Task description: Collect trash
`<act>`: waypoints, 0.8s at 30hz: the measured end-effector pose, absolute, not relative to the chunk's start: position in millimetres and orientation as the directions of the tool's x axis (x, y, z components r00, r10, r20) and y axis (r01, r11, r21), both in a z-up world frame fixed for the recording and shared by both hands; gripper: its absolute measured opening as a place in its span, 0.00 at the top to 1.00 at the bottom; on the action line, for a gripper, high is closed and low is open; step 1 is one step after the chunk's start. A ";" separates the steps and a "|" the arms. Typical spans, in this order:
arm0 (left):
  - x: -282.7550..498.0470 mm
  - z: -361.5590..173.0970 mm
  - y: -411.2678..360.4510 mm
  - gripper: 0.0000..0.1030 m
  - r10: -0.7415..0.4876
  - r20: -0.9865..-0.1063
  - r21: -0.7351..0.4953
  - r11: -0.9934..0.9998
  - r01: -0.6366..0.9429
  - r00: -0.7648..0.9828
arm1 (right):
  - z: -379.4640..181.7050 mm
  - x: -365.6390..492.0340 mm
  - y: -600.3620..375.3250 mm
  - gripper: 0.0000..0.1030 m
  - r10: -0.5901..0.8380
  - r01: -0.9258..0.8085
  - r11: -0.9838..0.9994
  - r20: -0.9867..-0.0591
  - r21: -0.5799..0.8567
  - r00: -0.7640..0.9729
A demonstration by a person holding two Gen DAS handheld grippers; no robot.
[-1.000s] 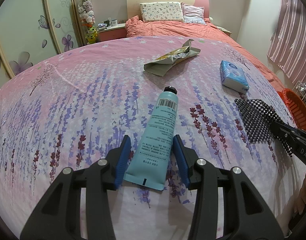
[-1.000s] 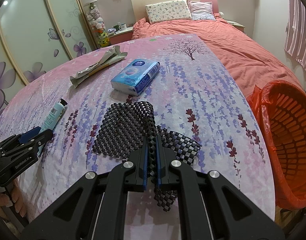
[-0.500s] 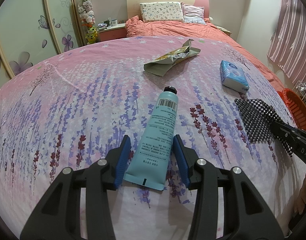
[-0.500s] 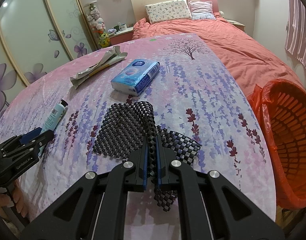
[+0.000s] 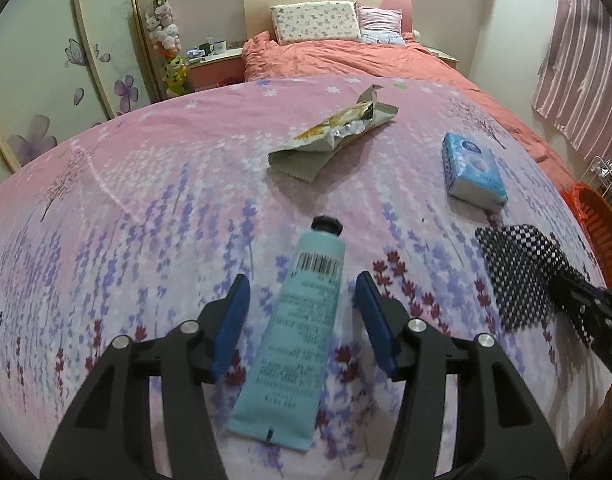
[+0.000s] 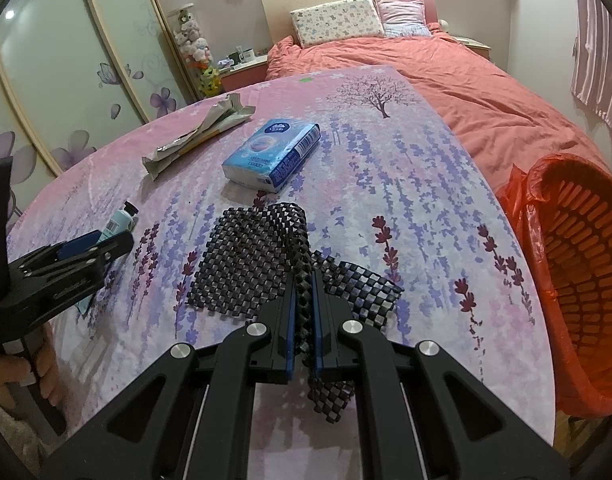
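A: Left wrist view. Left gripper (image 5: 301, 308) straddles the blue tube (image 5: 295, 344) at lower centre; jaws opening, pads clear of it on both sides. Tube flat on the flowered sheet (image 5: 145, 216), cap pointing up-frame. Probably widening for a cleaner bite.

B: Other trash?

A: Wrapper (image 5: 334, 134) upper centre, tissue pack (image 5: 472, 172) at right, both untouched.

B: Right wrist view?

A: Right gripper (image 6: 301, 312) clamped on a raised fold of the black mesh mat (image 6: 261, 260), centre frame. Orange bin (image 6: 578, 280) at the right edge, beside the bed: likely its destination.
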State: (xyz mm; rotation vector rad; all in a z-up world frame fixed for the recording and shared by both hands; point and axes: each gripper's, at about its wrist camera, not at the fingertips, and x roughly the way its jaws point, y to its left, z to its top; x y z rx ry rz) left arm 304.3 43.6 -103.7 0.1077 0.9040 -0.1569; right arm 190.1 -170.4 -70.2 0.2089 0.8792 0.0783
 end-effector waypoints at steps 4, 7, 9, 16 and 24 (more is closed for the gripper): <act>307.3 -103.6 42.0 0.52 -0.093 -0.788 0.019 0.984 0.176 0.609 | -70.1 189.7 -170.1 0.93 0.148 0.017 0.978 -0.757 0.206 0.636; 308.0 -103.0 38.3 0.69 -0.082 -0.784 0.032 0.984 0.173 0.615 | -70.0 189.6 -170.2 0.93 0.145 0.017 0.979 -0.758 0.202 0.636; 307.0 -102.4 37.9 0.72 -0.079 -0.782 0.039 0.984 0.175 0.618 | -69.8 189.5 -169.4 0.94 0.138 0.019 0.981 -0.759 0.195 0.636; 292.8 -98.4 54.2 0.73 -0.101 -0.777 0.000 0.987 0.161 0.621 | -67.8 184.6 -161.6 0.94 0.119 0.024 0.984 -0.757 0.175 0.642; 273.7 -71.0 71.4 0.73 -0.132 -0.742 -0.037 0.987 0.157 0.657 | -39.3 169.9 -175.4 0.94 0.181 0.030 0.959 -0.692 0.282 0.699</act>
